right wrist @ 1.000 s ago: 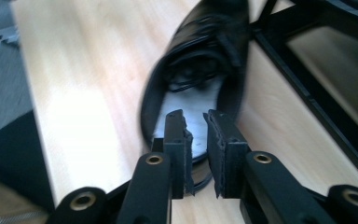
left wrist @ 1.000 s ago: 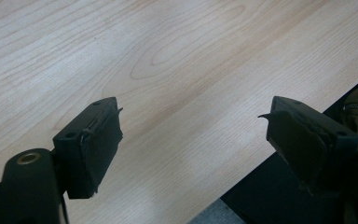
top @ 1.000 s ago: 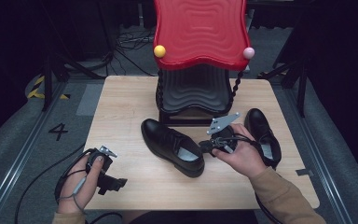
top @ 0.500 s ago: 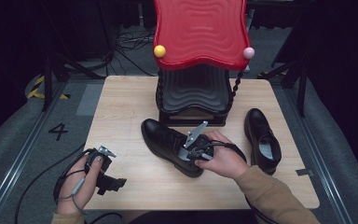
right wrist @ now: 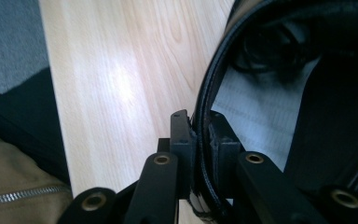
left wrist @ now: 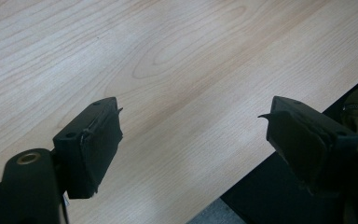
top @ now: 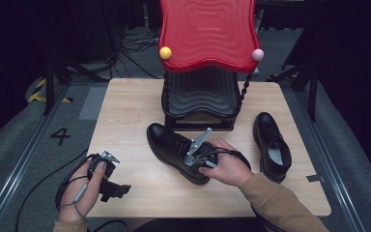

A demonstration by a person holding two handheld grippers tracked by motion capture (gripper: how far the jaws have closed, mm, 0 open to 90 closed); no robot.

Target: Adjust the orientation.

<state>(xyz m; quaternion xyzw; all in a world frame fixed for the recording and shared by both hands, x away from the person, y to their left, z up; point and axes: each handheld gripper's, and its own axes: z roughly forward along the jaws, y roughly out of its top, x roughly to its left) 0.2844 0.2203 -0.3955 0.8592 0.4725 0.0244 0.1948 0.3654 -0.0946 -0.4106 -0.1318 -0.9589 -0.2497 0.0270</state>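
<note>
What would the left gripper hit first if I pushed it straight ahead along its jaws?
Most likely the bare wooden table. The left gripper is open with nothing between its jaws, angled down at the tabletop near its edge. Depth is hard to judge.

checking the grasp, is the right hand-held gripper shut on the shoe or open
Shut on it: the right hand-held gripper has its jaws pinching the rim of the near shoe, one inside, one outside.

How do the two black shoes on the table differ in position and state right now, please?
The left shoe lies slantwise in front of the red stand; the right shoe sits apart near the table's right edge, pointing away. The left shoe's heel rim is clamped by the right gripper; the right shoe is untouched. Both are black, glossy and upright.
</note>
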